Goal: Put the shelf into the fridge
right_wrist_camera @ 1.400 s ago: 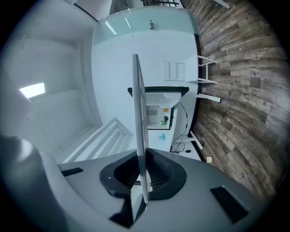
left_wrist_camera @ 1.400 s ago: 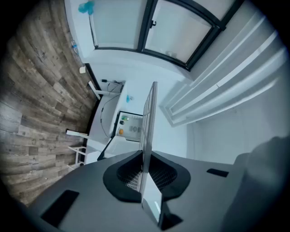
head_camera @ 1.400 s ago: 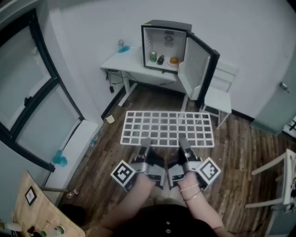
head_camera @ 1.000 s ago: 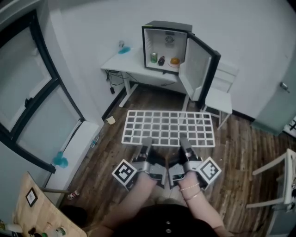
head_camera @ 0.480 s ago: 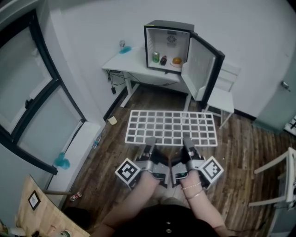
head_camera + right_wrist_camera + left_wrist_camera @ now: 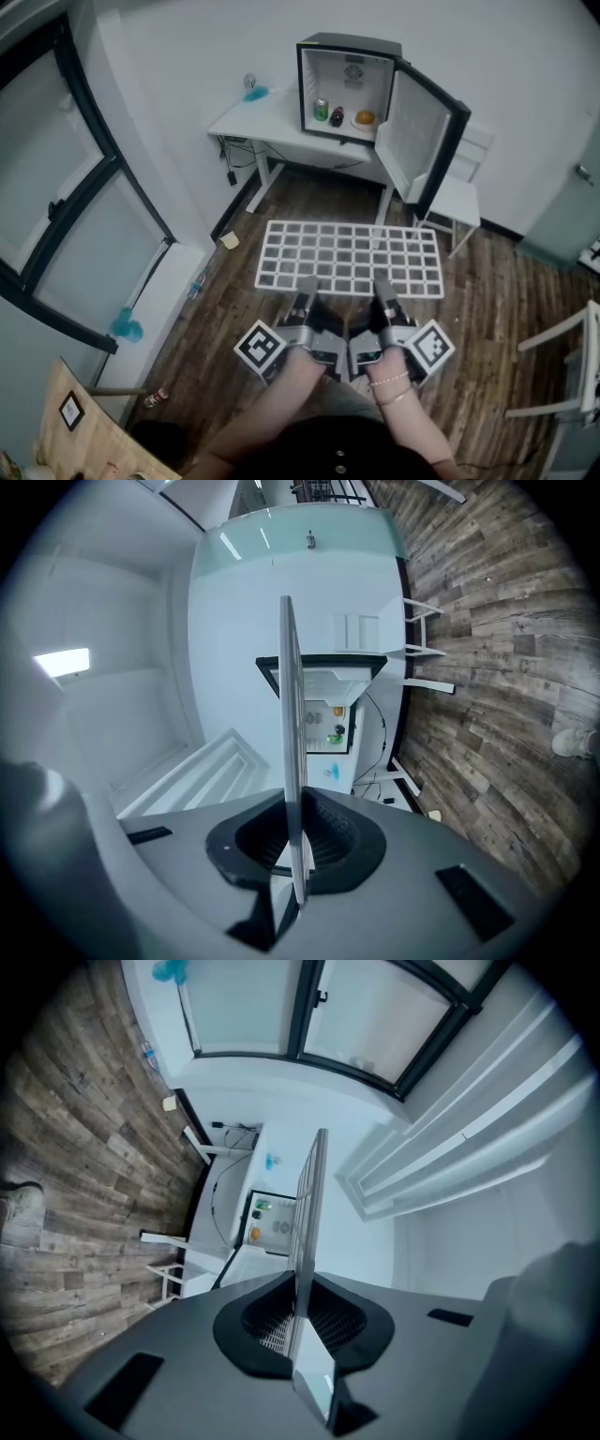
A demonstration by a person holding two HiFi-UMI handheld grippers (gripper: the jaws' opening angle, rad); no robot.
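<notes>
The left gripper [image 6: 304, 292] and right gripper [image 6: 382, 294] were each clamped on the shelf's [image 6: 349, 255] near edge, held level, well short of the open fridge [image 6: 347, 84] on the desk [image 6: 267, 122]; carrying step; next, probably lift and align it with the opening.

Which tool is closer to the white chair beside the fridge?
Right. The right tool grips the near edge of the shelf, with the chair ahead and to its right; the left tool grips the same edge farther left.
</notes>
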